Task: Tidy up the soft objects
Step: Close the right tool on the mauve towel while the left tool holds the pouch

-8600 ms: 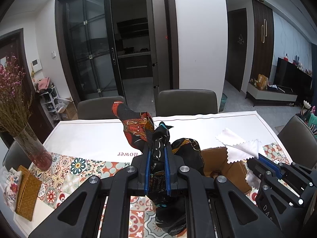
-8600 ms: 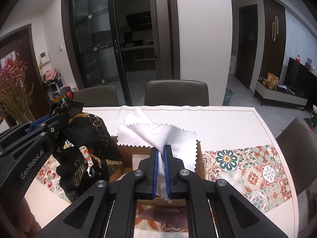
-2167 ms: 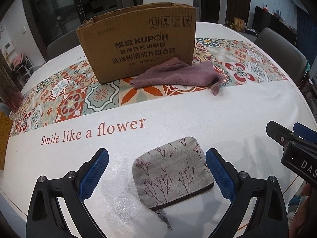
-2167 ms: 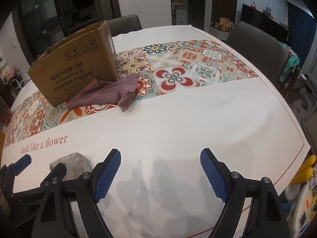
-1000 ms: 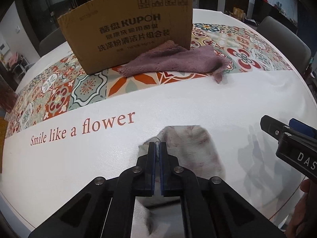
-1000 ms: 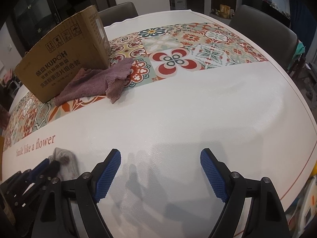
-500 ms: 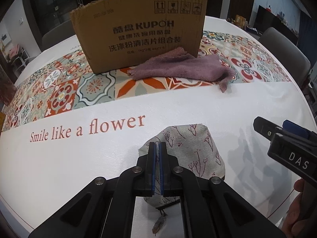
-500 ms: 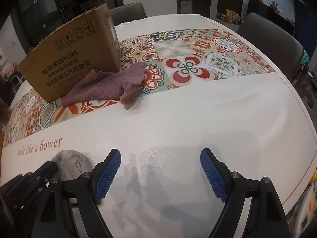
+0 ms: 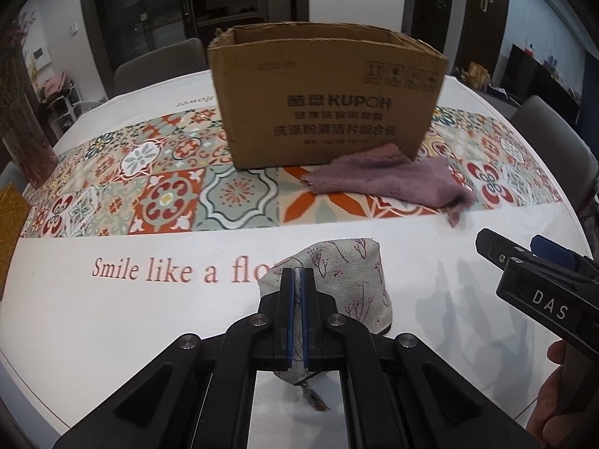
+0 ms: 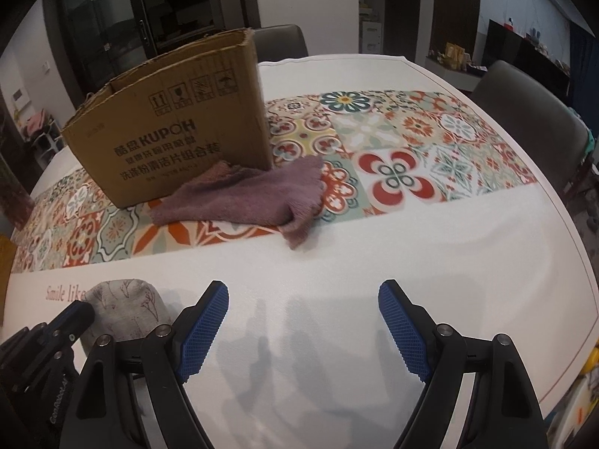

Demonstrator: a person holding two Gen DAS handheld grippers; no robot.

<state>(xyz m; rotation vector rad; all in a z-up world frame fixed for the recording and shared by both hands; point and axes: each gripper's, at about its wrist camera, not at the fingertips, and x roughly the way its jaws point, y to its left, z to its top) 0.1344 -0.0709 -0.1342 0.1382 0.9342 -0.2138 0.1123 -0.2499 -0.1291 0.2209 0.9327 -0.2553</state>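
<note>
My left gripper [image 9: 298, 275] is shut on a grey fabric pouch [image 9: 348, 277] printed with twigs and holds it lifted above the white tablecloth; the pouch also shows in the right wrist view [image 10: 123, 305]. An open cardboard box [image 9: 325, 97] stands ahead on the patterned runner, also seen in the right wrist view [image 10: 176, 127]. A mauve towel [image 9: 389, 181] lies against the box's front right corner, also in the right wrist view [image 10: 243, 198]. My right gripper [image 10: 303, 310] is open and empty, low over the tablecloth, to the right of the pouch.
The round table [image 10: 411, 247] carries a tiled runner [image 9: 149, 187]. A vase of dried flowers [image 9: 22, 123] stands at the far left. Grey chairs [image 10: 524, 112] ring the table. The table edge curves close on the right [image 10: 584, 299].
My left gripper closed on the pouch about a second ago and has since lifted it higher, toward the box. The right gripper stays open and has moved little.
</note>
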